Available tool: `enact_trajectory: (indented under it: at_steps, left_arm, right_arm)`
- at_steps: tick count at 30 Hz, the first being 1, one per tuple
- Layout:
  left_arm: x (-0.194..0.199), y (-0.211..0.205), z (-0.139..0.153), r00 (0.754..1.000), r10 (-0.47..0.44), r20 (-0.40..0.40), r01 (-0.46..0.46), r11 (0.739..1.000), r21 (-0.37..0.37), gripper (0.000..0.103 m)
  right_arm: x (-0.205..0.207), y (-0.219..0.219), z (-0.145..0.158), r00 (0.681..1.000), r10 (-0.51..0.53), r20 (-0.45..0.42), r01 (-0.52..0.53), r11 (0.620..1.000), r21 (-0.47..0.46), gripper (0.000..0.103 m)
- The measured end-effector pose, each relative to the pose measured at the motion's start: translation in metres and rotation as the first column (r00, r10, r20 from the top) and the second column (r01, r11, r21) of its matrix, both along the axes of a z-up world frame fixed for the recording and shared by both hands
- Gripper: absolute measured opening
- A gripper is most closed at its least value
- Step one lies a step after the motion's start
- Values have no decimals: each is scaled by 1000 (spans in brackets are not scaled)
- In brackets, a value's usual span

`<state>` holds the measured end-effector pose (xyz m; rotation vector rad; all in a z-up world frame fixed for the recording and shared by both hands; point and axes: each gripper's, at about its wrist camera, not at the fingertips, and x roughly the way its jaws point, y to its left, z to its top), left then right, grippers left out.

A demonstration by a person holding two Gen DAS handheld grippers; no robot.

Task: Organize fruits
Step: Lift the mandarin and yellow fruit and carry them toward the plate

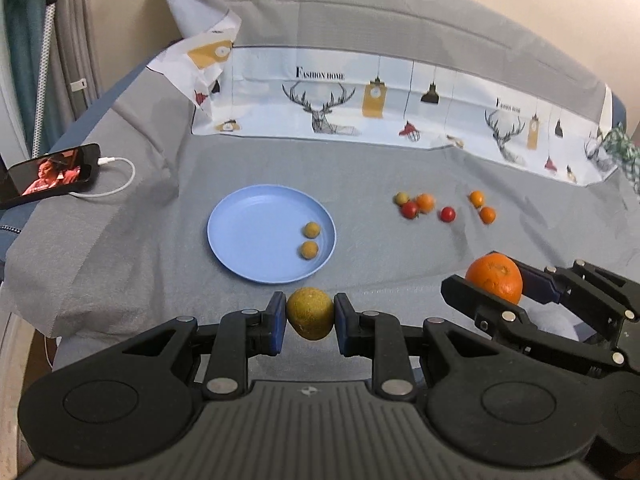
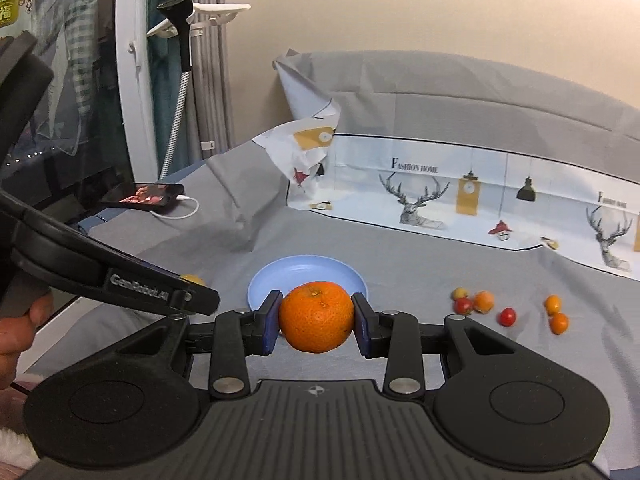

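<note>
My left gripper (image 1: 310, 320) is shut on a yellow-green round fruit (image 1: 310, 318), held just in front of the near rim of the blue plate (image 1: 256, 236). Two small yellow-brown fruits (image 1: 311, 230) (image 1: 309, 249) lie on the plate's right side. My right gripper (image 2: 316, 318) is shut on an orange mandarin (image 2: 315, 316); it also shows in the left wrist view (image 1: 496, 282), right of the plate. Several small red and orange fruits (image 1: 424, 204) (image 2: 484, 302) lie loose on the grey cloth to the right of the plate (image 2: 304, 272).
A phone (image 1: 52, 174) with a white cable lies at the far left. A printed white cloth (image 1: 360, 100) stands folded along the back. The left gripper's body (image 2: 120, 276) crosses the left of the right wrist view. The grey cloth's near edge drops at the left.
</note>
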<state>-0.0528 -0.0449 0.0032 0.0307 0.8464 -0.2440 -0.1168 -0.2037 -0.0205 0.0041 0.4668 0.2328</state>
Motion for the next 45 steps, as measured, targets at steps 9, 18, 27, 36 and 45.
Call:
enact_trajectory:
  at_steps: [9,18,27,36,45]
  left_arm:
    - [-2,10,2,1000,11,6,-11,1000,-29,27]
    - [7,15,-7,1000,13,-27,-14,999,-46,27]
    - [18,21,-15,999,19,-51,-22,998,-58,27]
    - [41,29,-26,996,46,-79,-50,997,-52,27]
    - [98,40,-40,987,100,-125,-105,994,-41,27]
  right_arm:
    - [-1,13,3,1000,17,15,-16,998,-54,38]
    - [7,17,1,1000,11,-16,-12,997,-71,38]
    - [20,22,-6,998,15,-58,-20,996,-85,38]
    - [37,24,-15,994,13,-105,-23,995,-95,38]
    - [82,24,-31,990,12,-140,-25,995,-95,38]
